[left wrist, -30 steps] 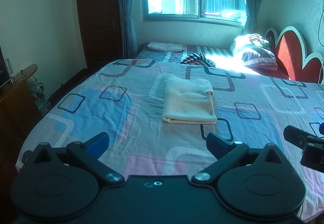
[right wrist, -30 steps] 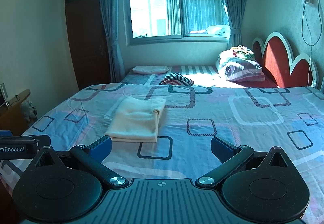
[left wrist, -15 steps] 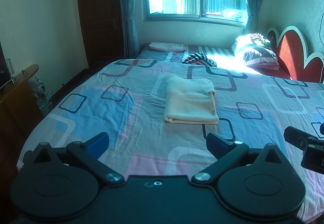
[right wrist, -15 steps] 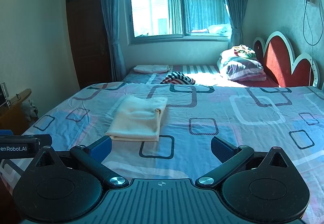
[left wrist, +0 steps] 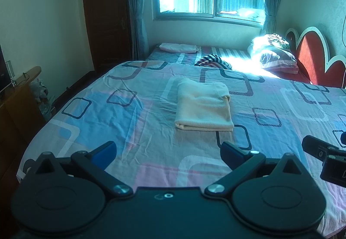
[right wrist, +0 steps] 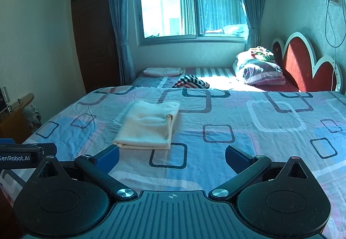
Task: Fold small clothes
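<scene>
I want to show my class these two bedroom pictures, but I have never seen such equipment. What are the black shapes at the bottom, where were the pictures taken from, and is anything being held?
A person holds a two-finger tool in each hand, each carrying its own forward-looking camera. One picture looks along the left gripper, the other along the right gripper. Both are open, with blue pads spread apart, and hold nothing. On the patterned blue and pink bedsheet lies a folded cream cloth, apart from both. Farther back lie a crumpled striped garment and pillows.
</scene>
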A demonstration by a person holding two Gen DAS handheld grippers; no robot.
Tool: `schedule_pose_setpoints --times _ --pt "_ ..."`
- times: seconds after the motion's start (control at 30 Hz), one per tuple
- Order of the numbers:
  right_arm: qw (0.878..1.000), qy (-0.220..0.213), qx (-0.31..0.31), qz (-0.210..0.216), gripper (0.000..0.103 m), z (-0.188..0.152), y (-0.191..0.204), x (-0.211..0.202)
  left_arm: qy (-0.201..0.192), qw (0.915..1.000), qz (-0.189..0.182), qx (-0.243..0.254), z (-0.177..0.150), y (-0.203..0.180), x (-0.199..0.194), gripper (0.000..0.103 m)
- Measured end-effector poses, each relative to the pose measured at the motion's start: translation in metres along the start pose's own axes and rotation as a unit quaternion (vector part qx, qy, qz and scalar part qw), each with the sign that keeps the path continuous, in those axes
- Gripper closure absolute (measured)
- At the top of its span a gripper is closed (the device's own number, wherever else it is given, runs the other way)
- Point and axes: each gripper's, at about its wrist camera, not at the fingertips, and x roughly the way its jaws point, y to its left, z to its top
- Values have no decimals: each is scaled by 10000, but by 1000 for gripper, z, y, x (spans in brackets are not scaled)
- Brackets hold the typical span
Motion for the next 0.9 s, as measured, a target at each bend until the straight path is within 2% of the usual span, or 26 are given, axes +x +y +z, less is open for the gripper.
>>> schedule_pose_setpoints --times 0.33,0.63,0.8,0.9 --pt "10000 73 -7 23 0 0 -1 9 31 10000 -5 -6 -1 -1 4 1" --pt "9998 177 5 -9 0 2 -3 23 233 9997 -46 -5 -2 -7 26 1" --pt "9997 254 23 -33 0 1 -4 33 323 9992 -217 57 1 -7 40 1" --pt "9994 321 53 -74 0 0 -7 42 214 9987 -450 -53 0 -3 52 3"
